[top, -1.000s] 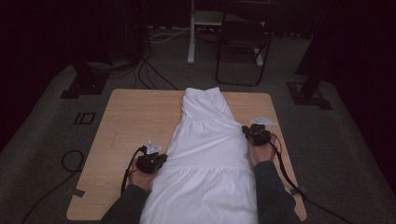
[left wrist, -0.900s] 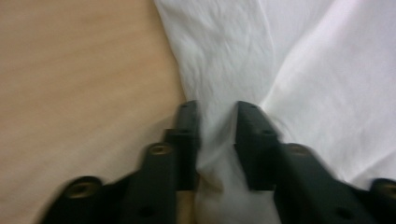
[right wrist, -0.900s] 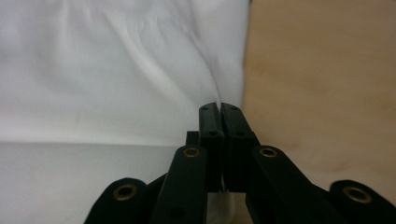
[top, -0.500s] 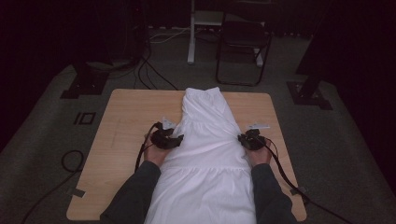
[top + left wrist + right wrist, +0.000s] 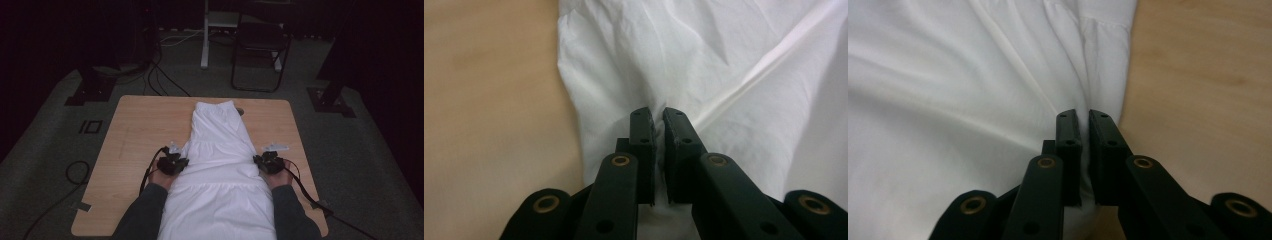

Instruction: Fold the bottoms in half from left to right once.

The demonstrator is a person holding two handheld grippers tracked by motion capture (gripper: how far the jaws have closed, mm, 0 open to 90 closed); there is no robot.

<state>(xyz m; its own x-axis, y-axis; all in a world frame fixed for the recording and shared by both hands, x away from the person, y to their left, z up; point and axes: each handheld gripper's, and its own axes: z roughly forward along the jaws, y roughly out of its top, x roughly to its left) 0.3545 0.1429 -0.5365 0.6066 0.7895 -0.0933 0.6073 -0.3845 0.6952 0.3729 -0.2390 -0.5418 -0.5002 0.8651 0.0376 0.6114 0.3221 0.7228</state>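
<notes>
- Since a second ago both grippers have shifted along the edges of the white dress [image 5: 220,170]: the left gripper [image 5: 172,164] went up the left edge and then came part of the way back, and the right gripper [image 5: 269,163] has slid down the right edge toward the person.
- Left gripper: its fingers [image 5: 642,131] opened and have just been closing again; they now stand nearly together with a pinch of white cloth between them, at the dress's left edge, just beside bare wood.
- Right gripper: its fingers [image 5: 1068,131] are pressed nearly together on a fold of the dress's right edge, with the table [image 5: 1208,90] showing just past it.
- White dress lies flat and lengthwise down the middle of the table [image 5: 140,130], narrow end far from the person, wide hem spreading over the near edge between the two forearms.
- Both grippers sit level with each other, one on each side of the dress at about its middle seam.
- Beyond the table a folding chair [image 5: 260,50] stands on the grey floor.
</notes>
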